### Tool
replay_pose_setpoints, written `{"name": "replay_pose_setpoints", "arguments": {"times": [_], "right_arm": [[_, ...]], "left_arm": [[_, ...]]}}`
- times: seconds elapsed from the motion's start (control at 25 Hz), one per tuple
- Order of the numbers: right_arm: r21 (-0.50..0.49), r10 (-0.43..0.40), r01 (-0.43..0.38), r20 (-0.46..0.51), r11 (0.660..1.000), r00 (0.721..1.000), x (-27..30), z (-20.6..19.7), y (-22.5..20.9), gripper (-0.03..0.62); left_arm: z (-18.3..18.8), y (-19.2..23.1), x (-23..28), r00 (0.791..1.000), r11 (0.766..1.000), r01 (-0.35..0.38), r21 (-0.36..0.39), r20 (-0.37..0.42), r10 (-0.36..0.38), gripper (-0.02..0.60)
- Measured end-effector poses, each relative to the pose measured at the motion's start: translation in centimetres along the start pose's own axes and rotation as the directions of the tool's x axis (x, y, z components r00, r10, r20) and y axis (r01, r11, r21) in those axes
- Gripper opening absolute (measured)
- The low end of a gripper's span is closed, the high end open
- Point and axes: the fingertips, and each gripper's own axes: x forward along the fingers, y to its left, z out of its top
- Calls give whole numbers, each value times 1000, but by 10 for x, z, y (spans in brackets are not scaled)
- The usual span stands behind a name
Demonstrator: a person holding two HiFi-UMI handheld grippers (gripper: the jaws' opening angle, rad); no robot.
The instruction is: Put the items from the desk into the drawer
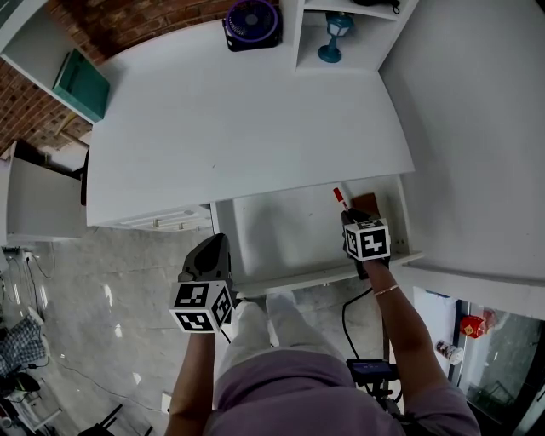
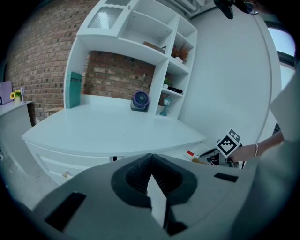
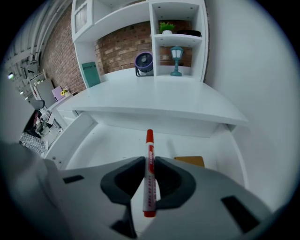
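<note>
One marker (image 3: 149, 140) pinched in right hand-held gripper (image 3: 149, 162), above drawer (image 3: 112, 145), left hand-held gripper (image 2: 151, 157) closed, empty

- The white table (image 1: 247, 119) was mostly bare across its top.
- A purple fan (image 1: 252, 24) stood at its rear edge, just beside a white shelf unit (image 1: 300, 34) at the rear right.
- A teal lamp (image 1: 335, 38) stood in that unit's lowest compartment.
- A teal board (image 3: 90, 74) stood upright at the rear left.
- Below the front edge, the drawer (image 1: 281, 230) was open, with a flat tan object (image 3: 190, 161) lying in its right rear corner.
</note>
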Motion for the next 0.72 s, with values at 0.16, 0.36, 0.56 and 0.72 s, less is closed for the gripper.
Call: {"name": "replay_pose_setpoints", "arguments": {"times": [0.16, 0.36, 0.56, 0.72], "right_arm": [[-10, 3, -3, -20, 1000, 1000, 10, -3, -2, 71], [-26, 6, -7, -62, 1000, 998, 25, -8, -3, 71], [-66, 1, -8, -105, 998, 994, 39, -15, 1, 72], [-87, -3, -7, -119, 996, 993, 46, -19, 3, 71]], "left_arm": [[1, -1, 5, 1000, 1000, -5, 1, -1, 5, 0], [2, -4, 11, 1000, 1000, -9, -2, -6, 9, 0], [1, -2, 12, 1000, 1000, -24, -12, -7, 23, 0], [0, 2, 10, 999, 999, -36, -16, -7, 36, 0]]}}
